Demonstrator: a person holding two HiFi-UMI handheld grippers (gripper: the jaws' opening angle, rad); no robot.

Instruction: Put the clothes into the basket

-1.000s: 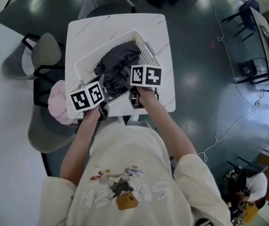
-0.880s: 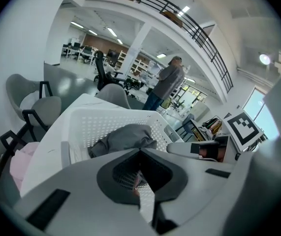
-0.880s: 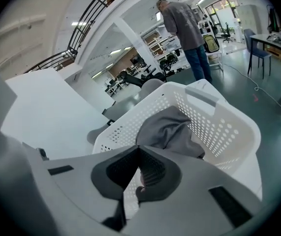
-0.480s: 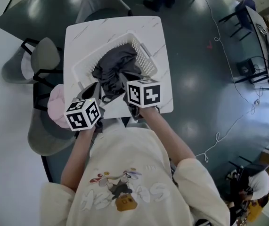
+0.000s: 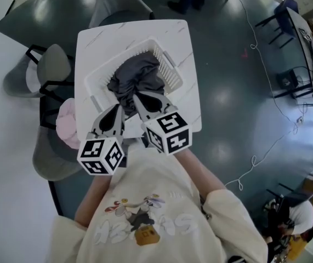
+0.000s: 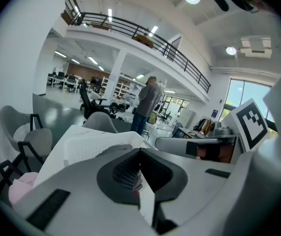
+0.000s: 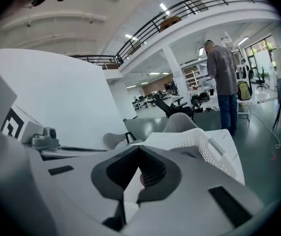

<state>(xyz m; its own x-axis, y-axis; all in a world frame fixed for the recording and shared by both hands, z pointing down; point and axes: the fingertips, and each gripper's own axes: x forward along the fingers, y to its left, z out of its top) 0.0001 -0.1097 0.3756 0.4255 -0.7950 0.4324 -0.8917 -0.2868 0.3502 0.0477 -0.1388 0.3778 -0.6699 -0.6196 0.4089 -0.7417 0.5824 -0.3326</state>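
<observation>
A dark glossy floor [image 5: 238, 92] is being observed beneath a white square desk [image 5: 186, 48], which is being flanked on its left by two grey chairs [image 5: 49, 67]. A white perforated basket [image 5: 171, 73] is being carried by the desk, set at an angle and taking up most of its middle. The clothes [image 5: 140, 73], a dark grey heap, are being contained in the basket, piled above its rim and lapping towards the near edge. A pink bundle [image 5: 67, 126] is being supported by the seat of the nearer chair, just beside the desk's left edge. The left hand-held gripper [image 5: 117, 108] and the right hand-held gripper [image 5: 137, 96] are being held side by side over the near rim of the basket, both angled down towards the clothes; contact with the fabric cannot be determined. In each gripper view the jaws are being shown pressed together at the tips, with nothing pinched between them and the basket lying beyond. A person [image 6: 146, 104] is being seen standing on the floor well beyond the desk.
</observation>
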